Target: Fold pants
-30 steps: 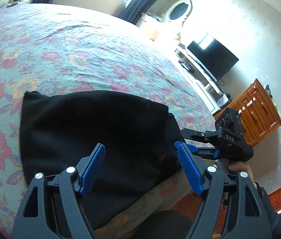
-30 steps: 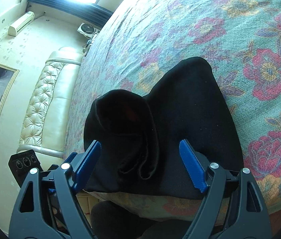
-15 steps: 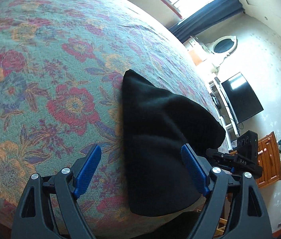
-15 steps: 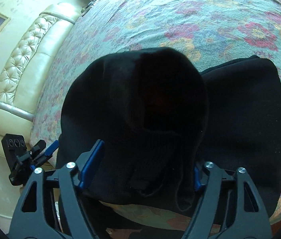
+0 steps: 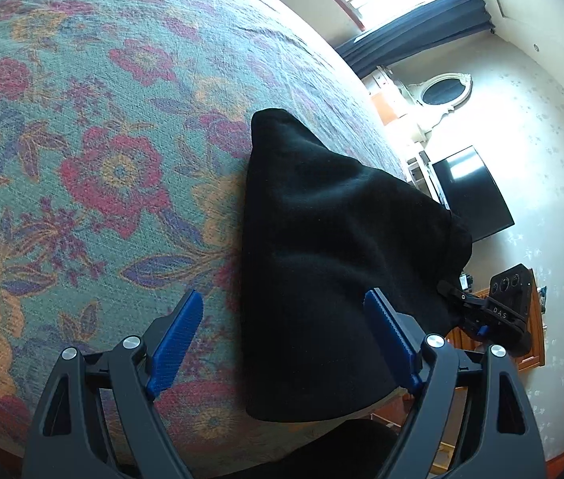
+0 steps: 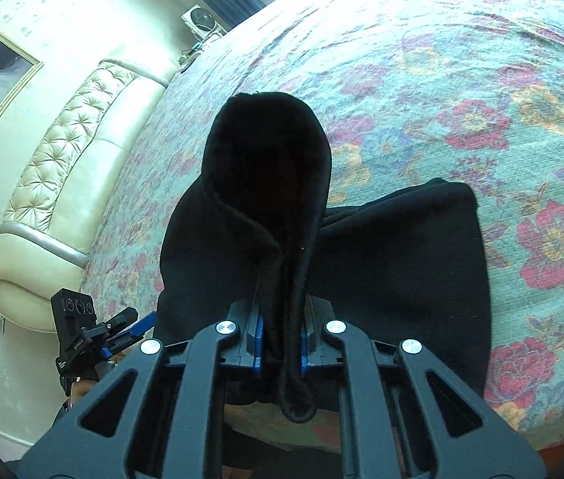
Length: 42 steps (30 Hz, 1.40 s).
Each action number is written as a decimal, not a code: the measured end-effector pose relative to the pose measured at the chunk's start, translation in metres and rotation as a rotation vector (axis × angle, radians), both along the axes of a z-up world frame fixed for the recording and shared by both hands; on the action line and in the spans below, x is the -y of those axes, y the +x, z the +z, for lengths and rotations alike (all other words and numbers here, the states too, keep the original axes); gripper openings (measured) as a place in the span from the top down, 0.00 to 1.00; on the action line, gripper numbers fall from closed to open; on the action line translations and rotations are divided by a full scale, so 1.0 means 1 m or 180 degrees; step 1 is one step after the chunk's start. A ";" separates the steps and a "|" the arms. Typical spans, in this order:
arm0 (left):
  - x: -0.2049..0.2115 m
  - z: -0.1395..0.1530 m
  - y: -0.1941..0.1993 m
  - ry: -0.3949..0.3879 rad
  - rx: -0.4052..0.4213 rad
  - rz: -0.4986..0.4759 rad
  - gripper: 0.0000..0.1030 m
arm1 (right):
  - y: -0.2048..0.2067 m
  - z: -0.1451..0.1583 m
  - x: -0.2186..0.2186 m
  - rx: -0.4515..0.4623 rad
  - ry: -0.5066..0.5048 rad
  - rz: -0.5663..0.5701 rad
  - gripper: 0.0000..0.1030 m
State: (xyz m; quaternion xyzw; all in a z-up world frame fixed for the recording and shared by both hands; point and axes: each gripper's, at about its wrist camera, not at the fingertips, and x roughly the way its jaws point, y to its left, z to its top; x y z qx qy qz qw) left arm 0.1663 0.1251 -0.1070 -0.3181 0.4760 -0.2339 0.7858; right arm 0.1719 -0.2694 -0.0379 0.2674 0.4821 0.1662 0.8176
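Black pants (image 5: 333, 263) are laid near the edge of a bed with a flowered cover (image 5: 94, 127). One bunched edge of the pants is pinched between the blue pads of the right gripper (image 6: 280, 339). Its jaws have just been closing, and now they are pressed tight on the cloth. From that grip the cloth is pulled up into a tall dark hump, while the rest of the pants is spread flat on the cover to the right in that view.

The left gripper (image 5: 282, 339) is held wide, and nothing is gripped by it. Its left pad (image 5: 178, 339) is seen over the bare cover. Its right pad (image 5: 387, 339) is seen over the black cloth, so the side edge of the pants lies between the two pads. Whether the cloth is touched by that pad cannot be told.
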 end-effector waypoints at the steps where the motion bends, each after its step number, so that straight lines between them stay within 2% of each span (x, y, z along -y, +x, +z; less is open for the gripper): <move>1: 0.003 0.000 0.000 -0.0026 -0.0015 -0.0017 0.21 | -0.001 -0.001 0.008 -0.0012 -0.0005 -0.0048 0.89; 7: 0.026 0.003 0.008 0.0013 0.0013 -0.0145 0.20 | -0.008 -0.025 0.040 -0.0199 -0.0033 -0.0254 0.89; 17: 0.034 -0.009 0.015 -0.0020 -0.0132 -0.0149 0.20 | -0.011 -0.067 0.064 -0.0295 0.0294 -0.0347 0.89; 24: 0.028 -0.014 0.019 -0.0135 -0.0183 -0.0114 0.20 | -0.016 -0.078 0.081 -0.0317 0.0616 -0.0409 0.86; 33: 0.024 -0.013 0.017 -0.0167 -0.0183 -0.0141 0.20 | -0.030 -0.075 0.097 -0.0347 0.0647 -0.0448 0.73; 35: 0.020 -0.012 0.019 -0.0225 -0.0182 -0.0100 0.20 | -0.036 -0.072 0.106 -0.0345 0.0637 -0.0467 0.67; 36: 0.015 -0.011 0.019 -0.0269 -0.0182 -0.0063 0.20 | -0.038 -0.069 0.109 -0.0337 0.0629 -0.0487 0.56; 37: 0.011 -0.011 0.020 -0.0316 -0.0181 -0.0027 0.20 | -0.041 -0.066 0.113 -0.0318 0.0620 -0.0528 0.31; 38: 0.008 -0.011 0.022 -0.0369 -0.0182 -0.0006 0.20 | -0.044 -0.063 0.118 -0.0321 0.0519 -0.0617 0.19; 39: 0.006 -0.011 0.023 -0.0418 -0.0194 0.0004 0.19 | -0.046 -0.061 0.122 -0.0287 0.0424 -0.0683 0.14; 40: 0.005 -0.012 0.025 -0.0451 -0.0215 0.0013 0.17 | -0.047 -0.060 0.125 -0.0248 0.0411 -0.0684 0.14; 42: 0.004 -0.015 0.029 -0.0528 -0.0262 -0.0011 0.17 | -0.048 -0.067 0.132 -0.0266 0.0581 -0.0675 0.14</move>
